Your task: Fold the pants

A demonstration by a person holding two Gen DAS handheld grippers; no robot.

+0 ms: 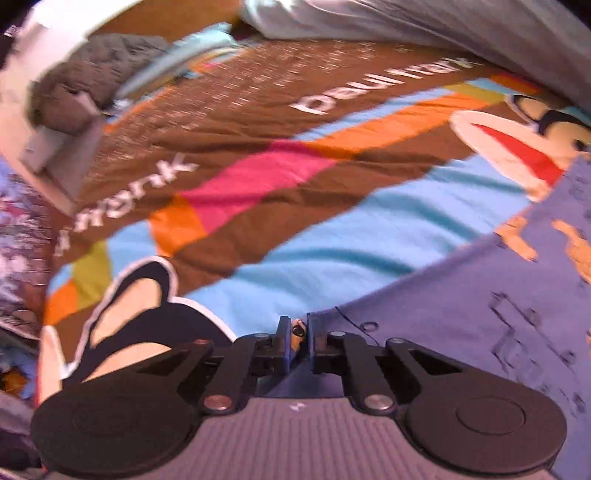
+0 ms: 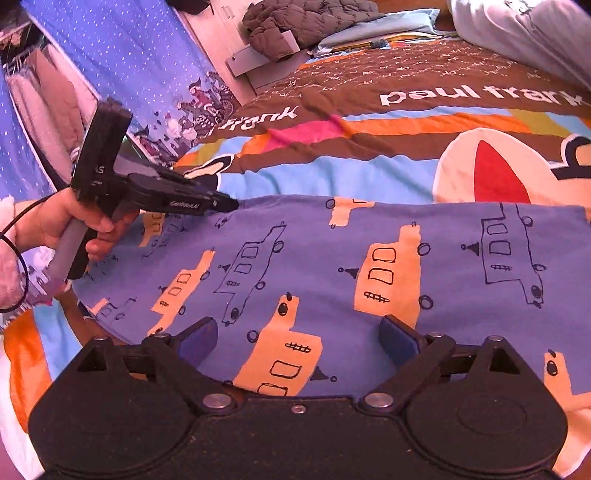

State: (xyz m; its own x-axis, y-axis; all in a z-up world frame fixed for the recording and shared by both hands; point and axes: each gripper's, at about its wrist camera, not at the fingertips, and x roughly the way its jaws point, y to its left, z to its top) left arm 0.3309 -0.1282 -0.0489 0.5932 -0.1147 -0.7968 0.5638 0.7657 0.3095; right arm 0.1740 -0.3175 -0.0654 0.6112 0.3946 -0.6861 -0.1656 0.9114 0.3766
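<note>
The pants [image 2: 436,236] are purple-blue with orange and outlined vehicle prints, and they lie spread flat across the bed. In the right wrist view my right gripper [image 2: 297,339] hovers over their near edge. It is open, and its blue pads [image 2: 397,341] stand wide apart with only flat cloth below them. A hand [image 2: 55,225] holds my left gripper [image 2: 231,203], whose tip is at the far left edge of the pants. In the left wrist view the left gripper [image 1: 298,332] is shut, with the corner of the pants [image 1: 461,332] pinched between its narrow jaws.
The pants rest on a colourful bedspread [image 2: 369,177] with brown, blue, orange and pink stripes and white lettering. A grey quilted jacket [image 2: 303,22] and a pillow [image 2: 373,33] lie at the head of the bed. White bedding [image 2: 524,33] is bunched at the far right. A blue dotted curtain [image 2: 122,62] hangs on the left.
</note>
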